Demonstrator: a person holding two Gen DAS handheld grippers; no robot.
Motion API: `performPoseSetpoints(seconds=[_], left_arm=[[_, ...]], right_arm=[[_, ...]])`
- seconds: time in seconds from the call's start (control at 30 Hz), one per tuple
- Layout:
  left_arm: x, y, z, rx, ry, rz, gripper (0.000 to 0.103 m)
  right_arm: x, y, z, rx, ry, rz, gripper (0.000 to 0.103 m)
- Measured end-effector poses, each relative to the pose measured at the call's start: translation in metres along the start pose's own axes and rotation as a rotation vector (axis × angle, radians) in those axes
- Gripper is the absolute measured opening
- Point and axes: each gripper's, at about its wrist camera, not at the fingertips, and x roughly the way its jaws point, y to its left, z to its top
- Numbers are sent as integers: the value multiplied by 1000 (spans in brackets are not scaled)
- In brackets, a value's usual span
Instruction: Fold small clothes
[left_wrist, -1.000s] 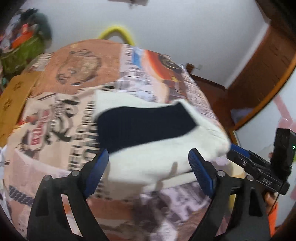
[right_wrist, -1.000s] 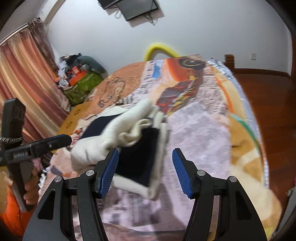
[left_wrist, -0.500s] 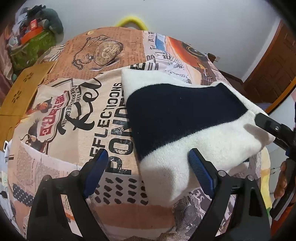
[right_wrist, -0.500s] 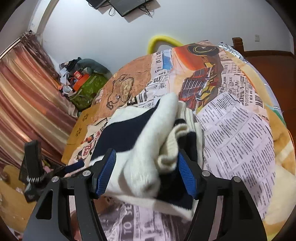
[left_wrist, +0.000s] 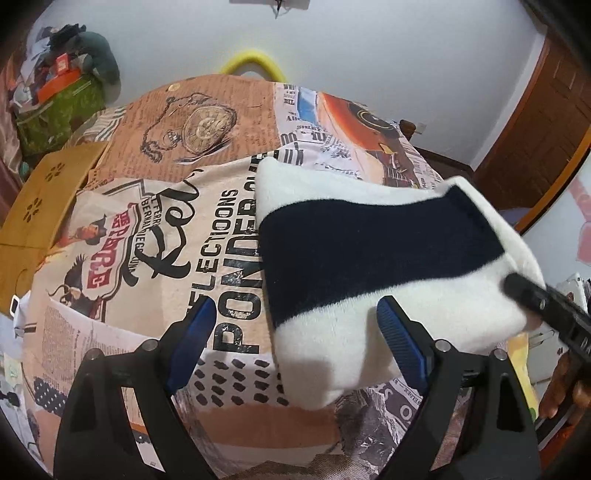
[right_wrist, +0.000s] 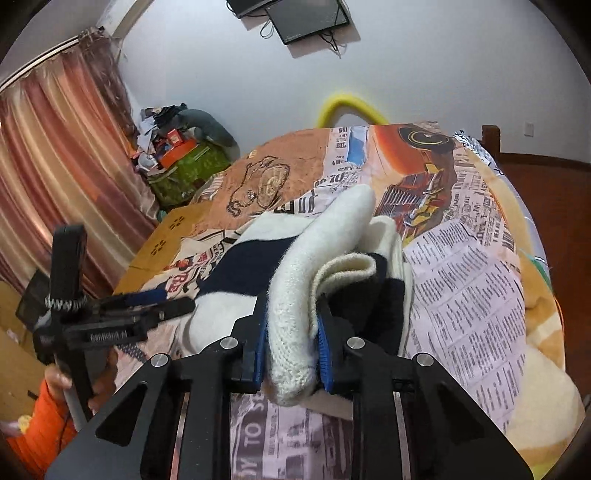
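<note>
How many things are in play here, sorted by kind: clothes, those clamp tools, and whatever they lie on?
Clothes: 1, a white and navy knit garment.
Hand-held grippers: 2, the left hand-held gripper open, the right hand-held gripper shut on a white fold.
Bedspreads: 1, the printed bedspread underneath.
Total: 4

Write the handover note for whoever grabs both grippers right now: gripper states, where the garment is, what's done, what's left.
Right gripper: shut on a thick cream fold of the sweater.
Left gripper: open, holding nothing, its right finger at the sweater's near cream edge.
Sweater: cream with a navy band, lying folded on the printed bedspread.
Done: sweater bundled into several layers.
Left: probably lay the pinched fold down, release, square up the bundle.
</note>
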Motion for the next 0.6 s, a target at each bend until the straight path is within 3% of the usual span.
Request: performPoseSetpoints(seconds=[0.23,0.33,0.6], left_arm=[[30,0,-9,-25,77,-23,90],[48,-4,-19,-15,122,-24,96],[54,-3,-27,-15,126,-30,98]], right_arm=[[19,-31,-33,64,75,-52,20],[33,-47,-46,107,107,-62,20],[8,-28,-43,-5,37,-178,27]])
